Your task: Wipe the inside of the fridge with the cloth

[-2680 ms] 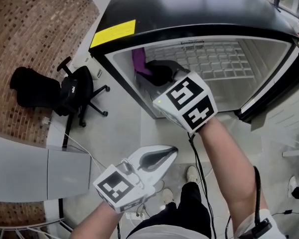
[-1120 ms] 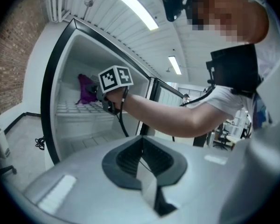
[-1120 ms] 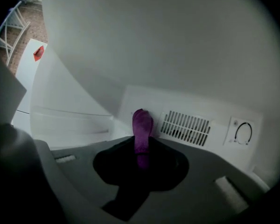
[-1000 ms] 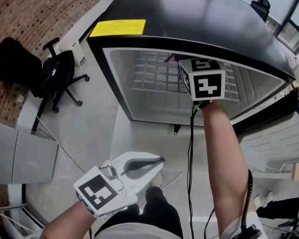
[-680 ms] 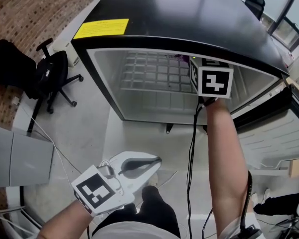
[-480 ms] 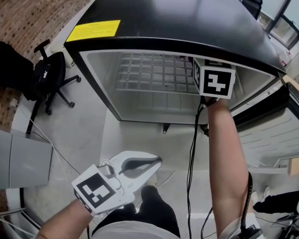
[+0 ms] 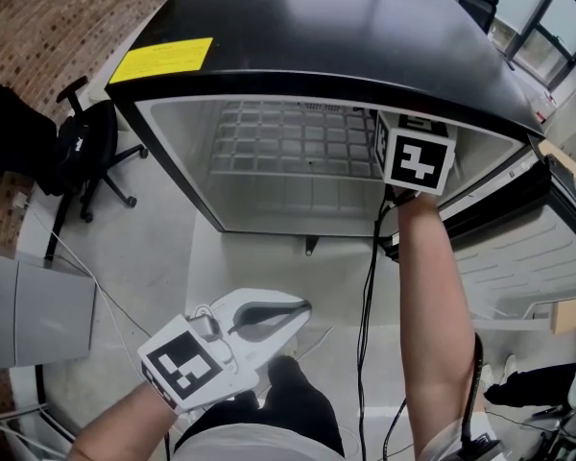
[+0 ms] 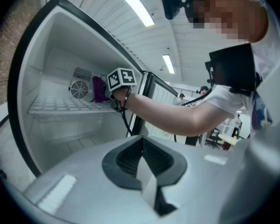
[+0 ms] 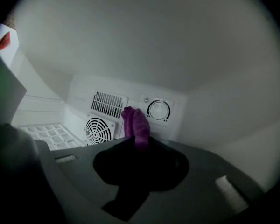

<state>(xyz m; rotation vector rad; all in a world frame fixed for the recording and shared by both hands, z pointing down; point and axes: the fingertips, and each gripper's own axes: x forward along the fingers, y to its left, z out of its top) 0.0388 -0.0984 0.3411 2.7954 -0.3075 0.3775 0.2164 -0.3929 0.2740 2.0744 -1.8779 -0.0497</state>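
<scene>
Wiping looks partly done. Right gripper (image 9: 137, 143) is deep in the fridge (image 7: 365, 27), jaws clamped on the purple cloth (image 9: 136, 122), near the back wall by the dial (image 9: 158, 110). Shelf (image 7: 298, 147) and side walls probably remain. Left gripper (image 8: 142, 169) is closed, empty and outside. Yellow label (image 7: 161, 60): print unreadable.

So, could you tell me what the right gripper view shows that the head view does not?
Only the right gripper view: the purple cloth clamped in the right gripper, with the dial and fan behind it. Only the head view: the left gripper, shut and empty, the yellow label and the chair. Both: the wire shelf.
</scene>
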